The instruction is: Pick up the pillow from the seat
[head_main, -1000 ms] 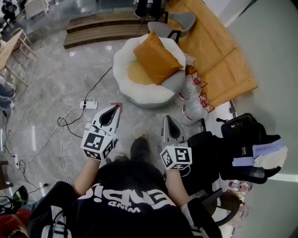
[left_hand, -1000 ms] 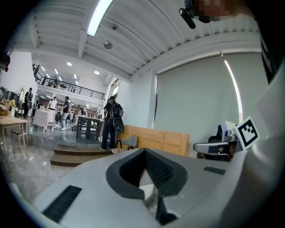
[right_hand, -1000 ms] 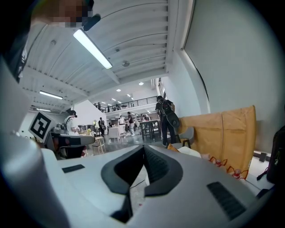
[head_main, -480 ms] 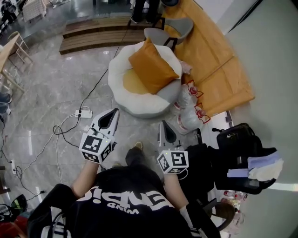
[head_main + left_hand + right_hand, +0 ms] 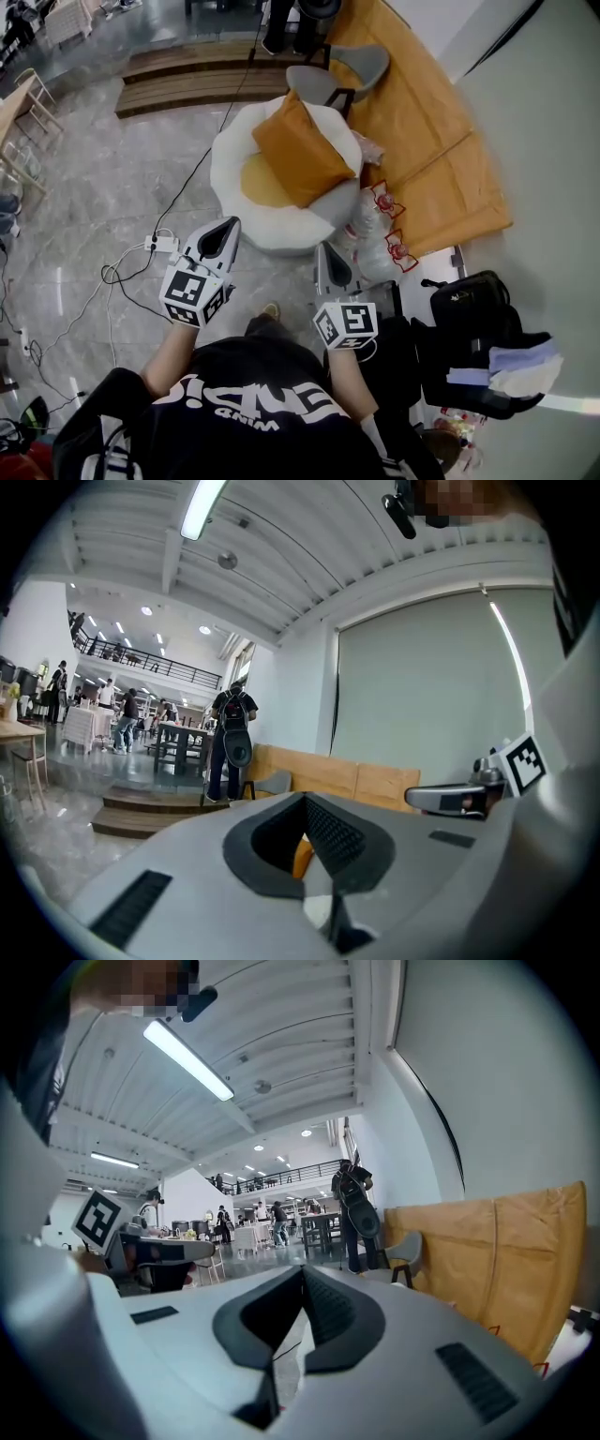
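Orange: looked for that colour and found the pillow (image 5: 302,150) on the round white seat (image 5: 234,202). Stands on edge, tilted, one corner up at the far side and its lower edge down toward the seat's near right. Confirmed no contact with either tool.

Checked the left gripper (image 5: 228,225): jaws fully together, nothing between them. Saw only a sliver of orange past its tips in the left gripper view. Checked the right gripper (image 5: 322,247): likewise closed tight and empty, with pale floor beyond its tips.

Placed both tools side by side, short of the seat. In the head view the left tip shows beside the near-left rim and the right tip beside the near-right rim. Found the pillow ahead of both, forward and right of the left tool, forward and slightly left of the right tool. Judged the right tool the nearer.

Read the pillow's long line as diagonal, far-left to near-right, so lying across the approach and not along it. Judged the task at approach only, with jaws needing to open before any grasp.

Noted clear plastic bottles (image 5: 375,220) just beside the seat, near the right tool's path. Rated as a possible snag.
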The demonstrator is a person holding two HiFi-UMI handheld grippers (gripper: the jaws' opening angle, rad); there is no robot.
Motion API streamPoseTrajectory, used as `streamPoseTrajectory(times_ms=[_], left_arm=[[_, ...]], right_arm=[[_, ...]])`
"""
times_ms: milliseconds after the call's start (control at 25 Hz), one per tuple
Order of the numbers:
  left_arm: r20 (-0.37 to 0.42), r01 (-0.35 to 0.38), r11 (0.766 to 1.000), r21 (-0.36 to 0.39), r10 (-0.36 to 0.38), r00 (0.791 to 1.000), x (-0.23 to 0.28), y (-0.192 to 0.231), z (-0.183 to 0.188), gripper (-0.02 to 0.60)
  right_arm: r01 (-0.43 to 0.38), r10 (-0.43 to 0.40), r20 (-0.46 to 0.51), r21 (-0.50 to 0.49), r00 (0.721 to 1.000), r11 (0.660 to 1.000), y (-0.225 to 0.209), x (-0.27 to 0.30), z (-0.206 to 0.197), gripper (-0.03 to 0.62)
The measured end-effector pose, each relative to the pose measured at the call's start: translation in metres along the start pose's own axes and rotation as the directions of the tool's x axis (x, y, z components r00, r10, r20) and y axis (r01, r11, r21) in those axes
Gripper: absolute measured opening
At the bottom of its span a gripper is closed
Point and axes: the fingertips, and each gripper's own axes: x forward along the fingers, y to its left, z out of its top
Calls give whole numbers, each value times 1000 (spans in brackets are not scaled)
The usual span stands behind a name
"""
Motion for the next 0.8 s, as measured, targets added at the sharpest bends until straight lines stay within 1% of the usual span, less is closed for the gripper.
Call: streamPoseTrajectory(times_ms=[280, 480, 800], left_arm=[[16, -23, 1000, 4, 23, 1000, 48, -5, 7, 8], [29, -55, 998, -2, 55, 998, 71, -2, 9, 8], [17, -93, 996, -5, 93, 996, 85, 11, 7, 8]], right_arm=[[-15, 15, -16, -3, 1000, 1000, -46, 18, -3, 21], [-35, 35, -30, -4, 999, 999, -69, 33, -4, 21], [-73, 73, -36, 9, 997, 997, -74, 57, -6, 21]])
